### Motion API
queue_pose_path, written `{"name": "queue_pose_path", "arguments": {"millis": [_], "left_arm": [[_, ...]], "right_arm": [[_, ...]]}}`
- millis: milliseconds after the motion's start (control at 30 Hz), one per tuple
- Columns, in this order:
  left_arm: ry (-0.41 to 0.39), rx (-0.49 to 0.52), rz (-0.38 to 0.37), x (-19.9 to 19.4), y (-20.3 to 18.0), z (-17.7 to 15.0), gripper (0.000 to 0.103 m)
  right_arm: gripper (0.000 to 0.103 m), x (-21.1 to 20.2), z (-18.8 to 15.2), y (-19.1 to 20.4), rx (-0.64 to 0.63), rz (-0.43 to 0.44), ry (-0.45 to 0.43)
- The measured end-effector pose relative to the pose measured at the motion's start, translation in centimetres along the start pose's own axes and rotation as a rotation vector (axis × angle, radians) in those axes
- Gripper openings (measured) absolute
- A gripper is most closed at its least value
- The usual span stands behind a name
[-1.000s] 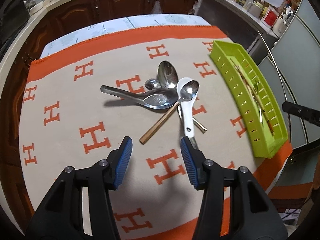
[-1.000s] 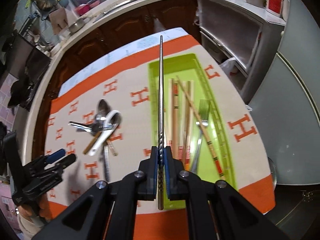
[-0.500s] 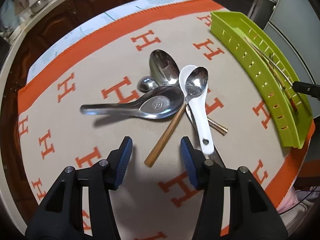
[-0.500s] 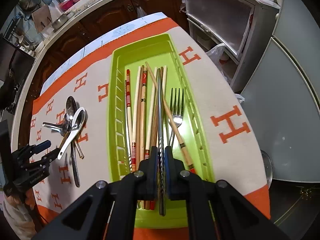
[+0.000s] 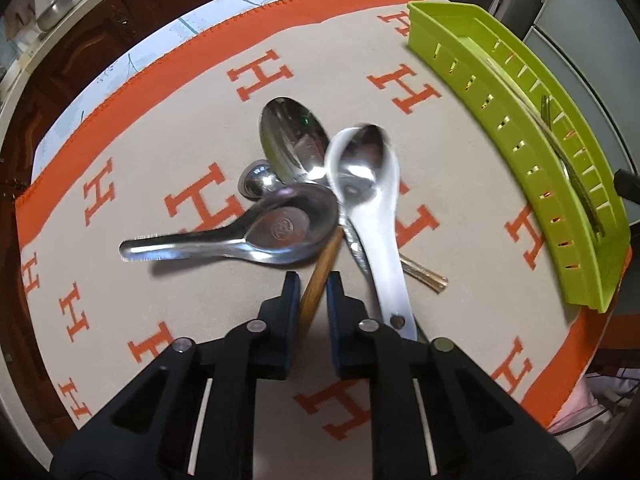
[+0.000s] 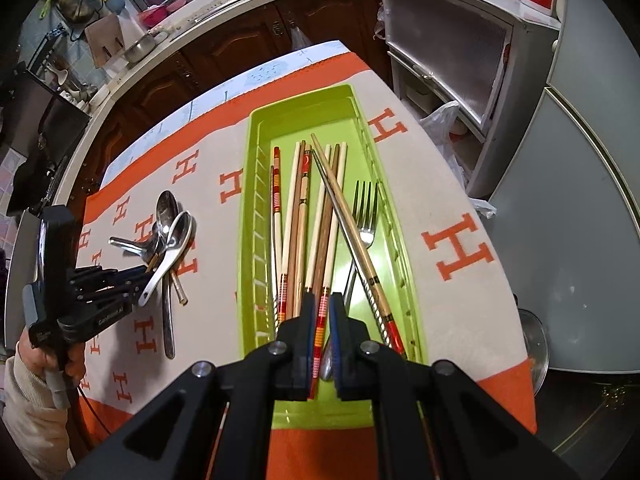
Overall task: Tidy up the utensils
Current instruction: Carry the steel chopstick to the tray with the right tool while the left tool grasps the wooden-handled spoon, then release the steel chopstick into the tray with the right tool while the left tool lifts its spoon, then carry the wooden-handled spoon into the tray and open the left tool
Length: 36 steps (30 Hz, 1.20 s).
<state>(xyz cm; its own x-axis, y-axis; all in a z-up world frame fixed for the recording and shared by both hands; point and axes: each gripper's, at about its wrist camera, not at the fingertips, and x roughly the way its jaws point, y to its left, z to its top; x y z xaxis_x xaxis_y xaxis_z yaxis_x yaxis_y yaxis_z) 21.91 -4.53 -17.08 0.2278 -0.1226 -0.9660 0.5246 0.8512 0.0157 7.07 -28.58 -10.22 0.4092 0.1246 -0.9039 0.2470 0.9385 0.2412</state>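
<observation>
Our left gripper [image 5: 313,286], wide open half a second ago, now clamps the wooden chopstick [image 5: 320,276] at lower centre, while our right gripper [image 6: 324,312] has released the metal chopstick [image 6: 344,220] into the green tray [image 6: 256,184].

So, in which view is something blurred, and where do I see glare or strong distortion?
Left wrist view: the small spoon bowl resting in the white spoon is smeared by motion blur; the large steel spoon mirrors bright highlights. Right wrist view: everything is sharp, but the fisheye bends the green tray and the counter edge; the black corners are vignetting.
</observation>
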Motion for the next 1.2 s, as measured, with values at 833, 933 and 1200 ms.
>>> {"name": "queue_pose_path", "arguments": {"millis": [833,933,1200], "left_arm": [[-0.167,-0.155,-0.224,-11.4,-8.2,-2.8,0.005],[-0.209,-0.145,-0.213,-12.8,-9.8,-1.6,0.005],[-0.249,-0.136,-0.167,-12.3,-13.9,2.6,0.005]], "right_arm": [[0.007,-3.6,-3.3,-2.5,0.044,0.071,-0.057],[0.007,-4.2,-3.7,-3.2,0.058,0.071,-0.069],[0.007,-4.4,-4.0,-3.6,0.073,0.08,-0.072]]}}
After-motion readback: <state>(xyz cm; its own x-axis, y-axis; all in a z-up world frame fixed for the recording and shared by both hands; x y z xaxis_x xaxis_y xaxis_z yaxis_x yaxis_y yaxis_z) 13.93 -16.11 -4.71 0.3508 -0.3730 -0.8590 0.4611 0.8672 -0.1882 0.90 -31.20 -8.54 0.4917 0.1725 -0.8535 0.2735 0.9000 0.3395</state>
